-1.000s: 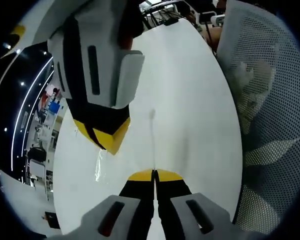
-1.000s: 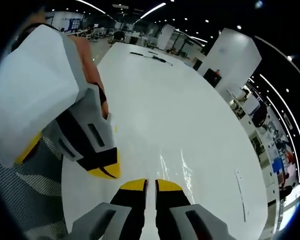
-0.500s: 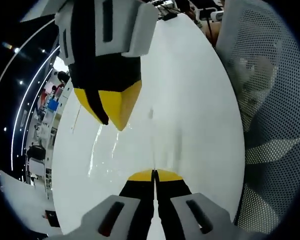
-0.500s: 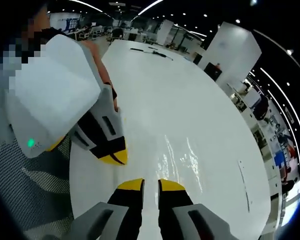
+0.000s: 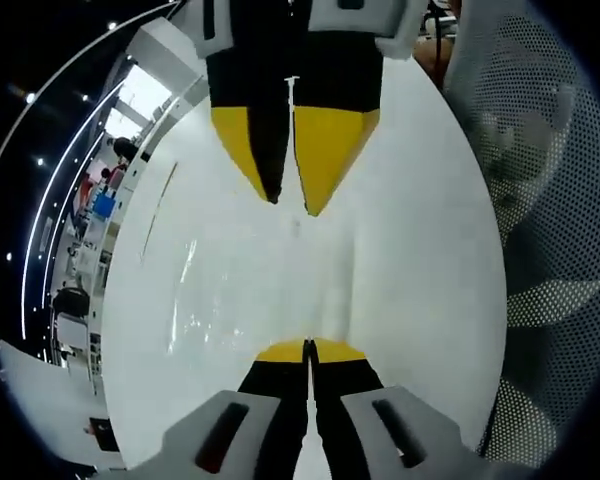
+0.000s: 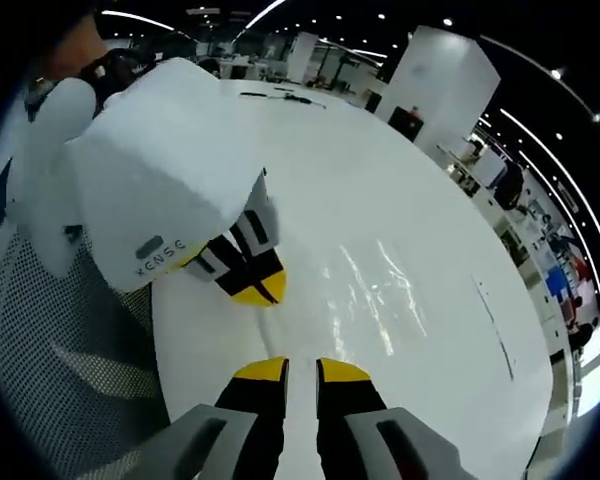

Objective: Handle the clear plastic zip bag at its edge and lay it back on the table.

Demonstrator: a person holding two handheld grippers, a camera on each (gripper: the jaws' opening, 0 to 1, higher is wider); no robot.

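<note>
While left tongs (image 5: 308, 350) pinch the bag (image 5: 250, 290) edge (shiny), right tongs (image 6: 300, 370) stand narrowly parted.

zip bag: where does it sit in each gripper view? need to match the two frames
Left gripper view: the clear zip bag lies flat on the white table, centre-left, between the left gripper below and the right gripper above.
Right gripper view: bag right of centre, above the right gripper.
Shared landmark: the white mesh chair.
</note>
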